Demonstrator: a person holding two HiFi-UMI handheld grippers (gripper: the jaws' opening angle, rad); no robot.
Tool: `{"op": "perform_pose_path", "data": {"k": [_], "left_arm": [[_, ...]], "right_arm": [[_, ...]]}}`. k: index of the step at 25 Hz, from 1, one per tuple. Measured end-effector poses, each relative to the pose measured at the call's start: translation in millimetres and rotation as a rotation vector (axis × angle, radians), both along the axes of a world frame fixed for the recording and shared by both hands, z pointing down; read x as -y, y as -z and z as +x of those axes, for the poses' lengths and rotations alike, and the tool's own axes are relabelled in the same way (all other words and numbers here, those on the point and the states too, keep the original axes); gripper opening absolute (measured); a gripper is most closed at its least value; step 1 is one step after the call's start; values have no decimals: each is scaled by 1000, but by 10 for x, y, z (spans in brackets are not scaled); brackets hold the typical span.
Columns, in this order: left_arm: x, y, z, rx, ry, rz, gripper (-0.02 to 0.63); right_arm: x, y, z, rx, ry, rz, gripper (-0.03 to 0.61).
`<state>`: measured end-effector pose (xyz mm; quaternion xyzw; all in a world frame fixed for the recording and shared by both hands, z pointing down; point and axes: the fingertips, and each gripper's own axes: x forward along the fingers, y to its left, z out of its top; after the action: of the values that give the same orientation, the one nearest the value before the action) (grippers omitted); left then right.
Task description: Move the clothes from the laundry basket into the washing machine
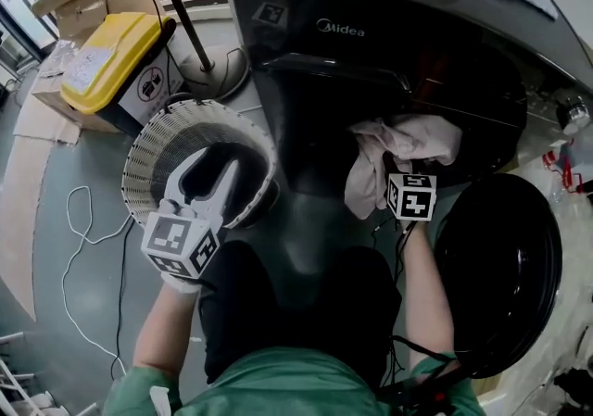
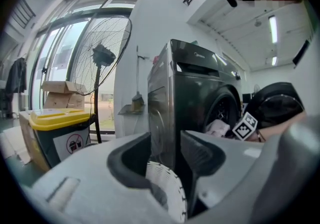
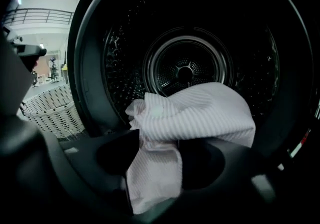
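Observation:
A pale striped garment lies across the lip of the dark front-loading washing machine, one end hanging down outside. My right gripper is at the drum mouth. In the right gripper view that garment hangs between my right gripper's jaws, which stand apart and loose around it. Behind it is the dark drum. My left gripper hovers open over the white woven laundry basket, nothing between its fingers. The basket's inside looks dark; I cannot tell what it holds.
The washer's round door stands open at the right, beside my right arm. A yellow-lidded bin and a floor fan's base stand behind the basket. A white cable trails over the floor at the left.

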<state>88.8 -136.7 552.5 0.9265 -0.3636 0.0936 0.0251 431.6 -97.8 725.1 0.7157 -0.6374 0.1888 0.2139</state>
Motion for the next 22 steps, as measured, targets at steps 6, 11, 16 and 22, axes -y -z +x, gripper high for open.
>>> {"op": "perform_pose_path", "data": {"k": [6,11,16,22], "left_arm": [[-34,-14,85,-3,-22,3,187],[-40,-46,117,-7,-30,-1,187],[-76,-126,125,7,-32,-12,187],[-59,-155,22,28,-10,-14,187]], "right_arm": [[-426,-213,-110,78,-19,-28,236],[-616,-372,-169,72,-15,-25,272],[-627,-690,-316,81,17,-60,416],[-542,-1194,-362,91,-55,-147,454]]}}
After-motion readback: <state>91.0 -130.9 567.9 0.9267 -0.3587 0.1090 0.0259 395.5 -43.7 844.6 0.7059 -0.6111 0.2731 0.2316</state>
